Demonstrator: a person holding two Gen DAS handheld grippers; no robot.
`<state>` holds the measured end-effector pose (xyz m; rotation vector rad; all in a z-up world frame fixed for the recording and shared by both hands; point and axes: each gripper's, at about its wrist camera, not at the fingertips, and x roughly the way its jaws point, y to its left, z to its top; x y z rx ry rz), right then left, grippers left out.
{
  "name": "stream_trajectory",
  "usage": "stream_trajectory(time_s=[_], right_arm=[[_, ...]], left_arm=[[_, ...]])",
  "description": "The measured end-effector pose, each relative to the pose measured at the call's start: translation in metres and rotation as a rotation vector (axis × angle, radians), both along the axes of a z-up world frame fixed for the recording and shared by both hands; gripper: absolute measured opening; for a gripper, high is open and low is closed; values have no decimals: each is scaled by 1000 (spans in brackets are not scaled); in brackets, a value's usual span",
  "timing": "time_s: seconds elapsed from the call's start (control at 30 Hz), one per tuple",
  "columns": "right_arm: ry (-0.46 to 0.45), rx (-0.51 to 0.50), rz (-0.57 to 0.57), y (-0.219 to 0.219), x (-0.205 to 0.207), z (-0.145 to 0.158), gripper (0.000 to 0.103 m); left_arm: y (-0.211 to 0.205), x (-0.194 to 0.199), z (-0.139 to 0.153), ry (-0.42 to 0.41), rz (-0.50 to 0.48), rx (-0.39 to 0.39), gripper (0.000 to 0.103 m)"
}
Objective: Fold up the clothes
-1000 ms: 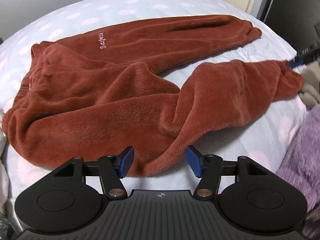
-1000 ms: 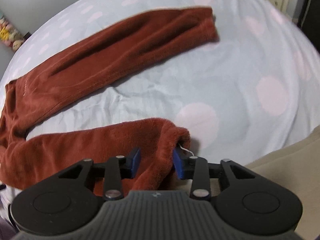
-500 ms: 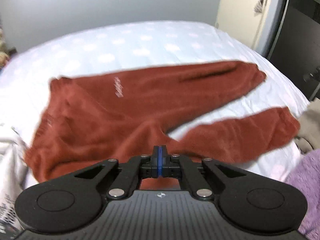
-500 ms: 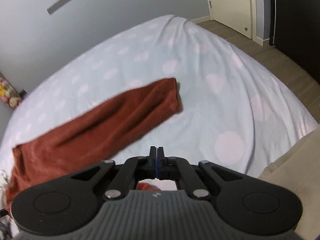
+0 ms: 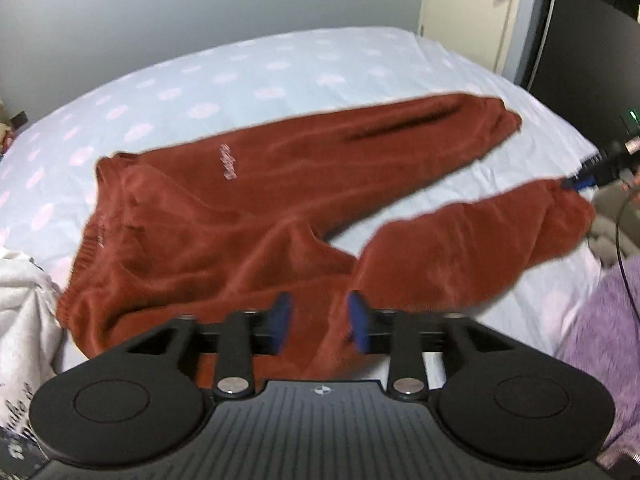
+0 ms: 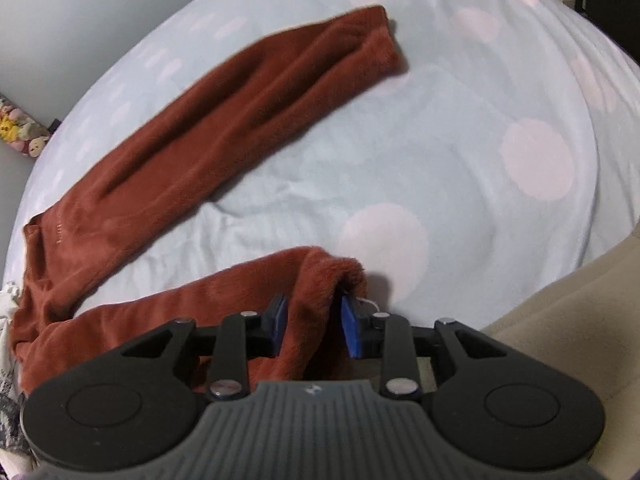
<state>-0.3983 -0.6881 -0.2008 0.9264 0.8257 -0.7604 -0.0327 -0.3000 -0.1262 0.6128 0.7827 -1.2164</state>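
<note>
Rust-brown fleece trousers (image 5: pixel 248 216) lie spread on the bed, waistband at the left, both legs running to the right. My left gripper (image 5: pixel 319 320) is open, its blue pads either side of the near leg's upper edge. My right gripper (image 6: pixel 312 324) is open around the cuff of the near leg (image 6: pixel 320 280); its tip also shows in the left wrist view (image 5: pixel 588 178) at that cuff. The far leg (image 6: pixel 240 120) lies flat across the sheet.
The bed has a pale blue sheet with pink dots (image 6: pixel 480 160). A white garment (image 5: pixel 20 312) lies at the left, a purple fleece item (image 5: pixel 600 320) at the right. Beige fabric (image 6: pixel 568 320) lies at the right. A door and dark furniture (image 5: pixel 592 40) stand behind.
Half a second ago both grippers were shut and raised off the trousers. Now both are open and lowered back around the near leg, left at its upper part, right at its cuff.
</note>
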Motion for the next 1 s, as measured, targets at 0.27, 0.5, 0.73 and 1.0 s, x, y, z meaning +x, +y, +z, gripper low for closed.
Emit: stream_trajectory(time_s=[0.27,0.5,0.73,1.0], right_arm=[[-78,13,-23,-7,-1,-2,10],[-124,-195,5,-21,-17,71,9],[-110,-348,88,-29,-32,119,9],[32,-144,9,-14,-78,68,9]], left_arm=[[-35,-18,-57,-17,-56,128,15],[-38,2,-1,-31,10,-32,4],[-21,-13,21,-32,-25,-85,4],[-6,-61,-37,2,-191,101,4]])
